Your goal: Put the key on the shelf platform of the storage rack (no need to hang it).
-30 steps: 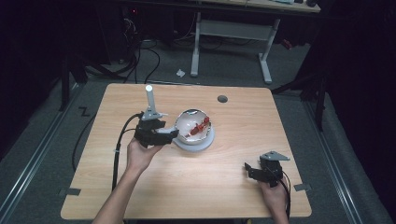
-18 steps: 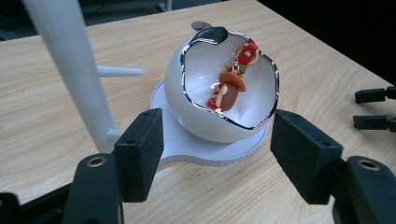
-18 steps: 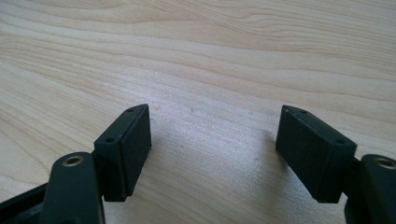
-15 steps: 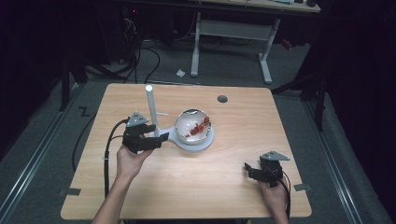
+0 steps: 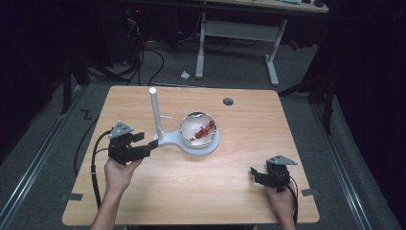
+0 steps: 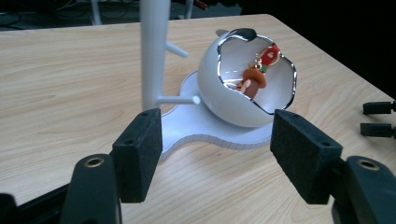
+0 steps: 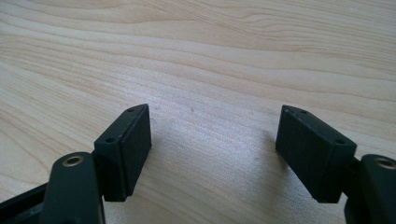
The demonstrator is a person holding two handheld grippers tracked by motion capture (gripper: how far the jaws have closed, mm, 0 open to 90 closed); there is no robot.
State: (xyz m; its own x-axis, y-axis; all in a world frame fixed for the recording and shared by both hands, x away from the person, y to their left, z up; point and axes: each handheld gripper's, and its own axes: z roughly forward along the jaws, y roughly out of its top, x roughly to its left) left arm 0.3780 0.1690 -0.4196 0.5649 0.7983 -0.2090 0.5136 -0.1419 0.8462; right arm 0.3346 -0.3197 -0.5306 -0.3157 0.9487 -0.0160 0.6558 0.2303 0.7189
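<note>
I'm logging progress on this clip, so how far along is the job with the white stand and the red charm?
Done: the red charm lies inside the white bowl on the stand. In hand: nothing; the left gripper sits open beside the stand's base, fingers empty. The right gripper rests open on the table. Left: seemingly just pulling clear.

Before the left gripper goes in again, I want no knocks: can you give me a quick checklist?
1. Left gripper open, nothing between the pads: ok.
2. Stand flat on the table: ok.
3. Bowl seated on the stand: ok.
4. Red trinket inside the bowl: ok.
5. Right gripper open, resting apart from the stand: ok.
6. Trinket loose or hooked: cannot tell.
</note>
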